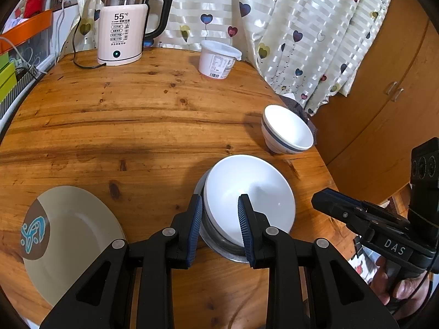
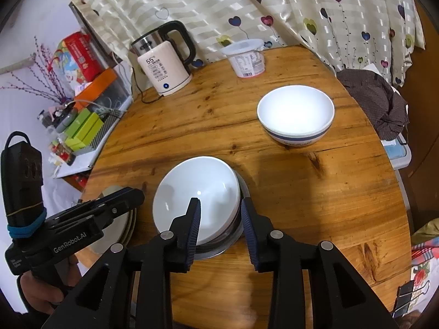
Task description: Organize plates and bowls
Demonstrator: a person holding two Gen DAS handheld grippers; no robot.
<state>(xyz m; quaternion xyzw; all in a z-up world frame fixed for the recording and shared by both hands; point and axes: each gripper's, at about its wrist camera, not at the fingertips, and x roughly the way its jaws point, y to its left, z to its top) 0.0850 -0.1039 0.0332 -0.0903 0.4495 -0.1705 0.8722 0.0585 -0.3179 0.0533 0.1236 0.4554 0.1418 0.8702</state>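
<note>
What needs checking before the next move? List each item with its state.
1. White bowl seated in the metal dish: ok, nested, dish rim showing on the near side.
2. Left gripper empty: ok, fingers apart, pinching nothing.
3. Right gripper empty: ok, fingers apart, nothing held.
4. Blue-banded bowl ready to pick: ok, upright and alone on the table.
5. Beige plate fully on the table: cannot tell, its near edge is hidden by the left gripper.
</note>
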